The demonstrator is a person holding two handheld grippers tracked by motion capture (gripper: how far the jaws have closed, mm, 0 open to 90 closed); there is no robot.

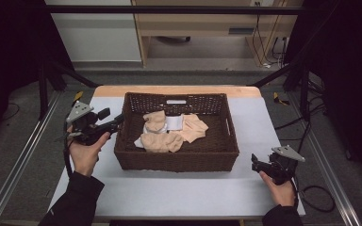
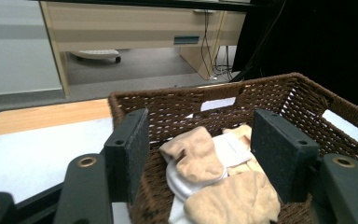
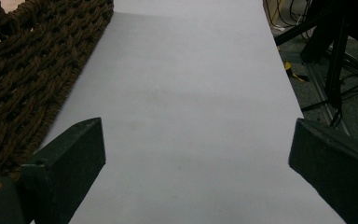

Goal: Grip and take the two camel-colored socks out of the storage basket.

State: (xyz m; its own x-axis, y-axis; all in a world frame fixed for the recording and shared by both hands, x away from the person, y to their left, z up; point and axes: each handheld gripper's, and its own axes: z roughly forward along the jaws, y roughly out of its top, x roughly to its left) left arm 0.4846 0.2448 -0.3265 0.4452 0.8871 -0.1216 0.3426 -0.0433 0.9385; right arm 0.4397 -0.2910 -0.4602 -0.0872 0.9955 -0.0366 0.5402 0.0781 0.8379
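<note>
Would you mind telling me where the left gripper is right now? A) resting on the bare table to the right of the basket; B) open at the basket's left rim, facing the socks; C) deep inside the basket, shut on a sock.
B: the left gripper sits at the left rim of the basket, and the left gripper view shows its jaws apart, framing the beige socks without touching them.

I see a pale grey sheet (image 1: pixel 179 188) covering nearly the whole table, with a strip of bare wood (image 1: pixel 176 90) left along the far edge. Past that edge a wooden desk (image 1: pixel 202 21) stands on the floor, cables (image 1: pixel 264 42) hanging beside it at the right. A metal rail (image 1: pixel 19 160) runs along the table's left side. A black bar (image 1: pixel 169 9) crosses overhead.
</note>
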